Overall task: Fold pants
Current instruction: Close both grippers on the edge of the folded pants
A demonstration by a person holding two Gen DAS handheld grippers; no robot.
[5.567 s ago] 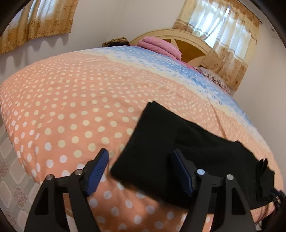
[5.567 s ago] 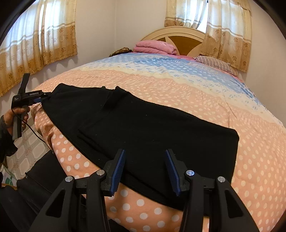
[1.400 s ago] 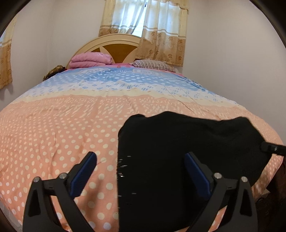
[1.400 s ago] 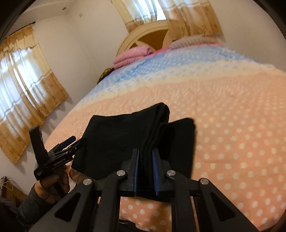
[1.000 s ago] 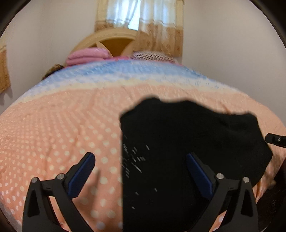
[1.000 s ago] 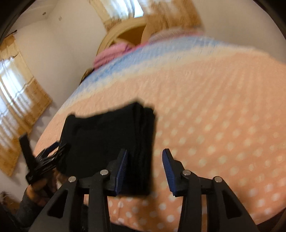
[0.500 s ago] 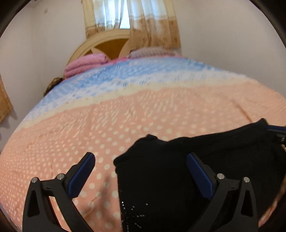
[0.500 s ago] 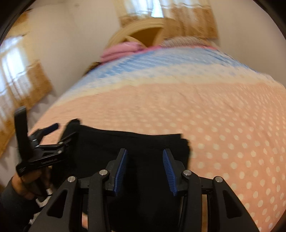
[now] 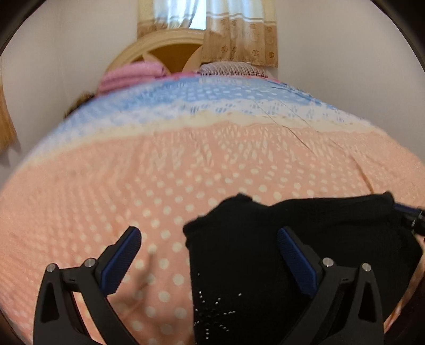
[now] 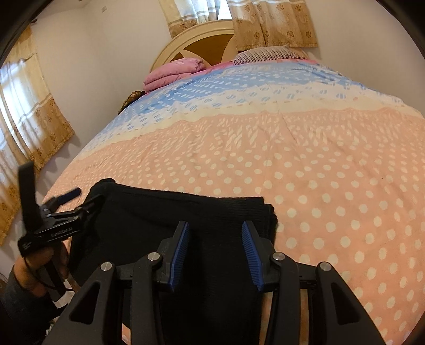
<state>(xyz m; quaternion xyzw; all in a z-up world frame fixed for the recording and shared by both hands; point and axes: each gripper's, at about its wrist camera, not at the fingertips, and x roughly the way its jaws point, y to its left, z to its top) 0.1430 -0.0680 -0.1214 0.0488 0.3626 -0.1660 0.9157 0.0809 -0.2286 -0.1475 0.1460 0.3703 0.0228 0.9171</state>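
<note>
Bed w/ peach polka-dot bedspread (image 10: 318, 164), headboard (image 10: 209, 39) & curtains (image 10: 273, 24) behind. Folded black pants (image 10: 186, 220) at near edge. My left gripper (image 9: 209, 252) spread wide, right gripper (image 10: 215, 241) spread, both above pants.

pants (image 10: 212, 212): black | bedspread (image 10: 318, 164): peach, white dots, blue band
</note>
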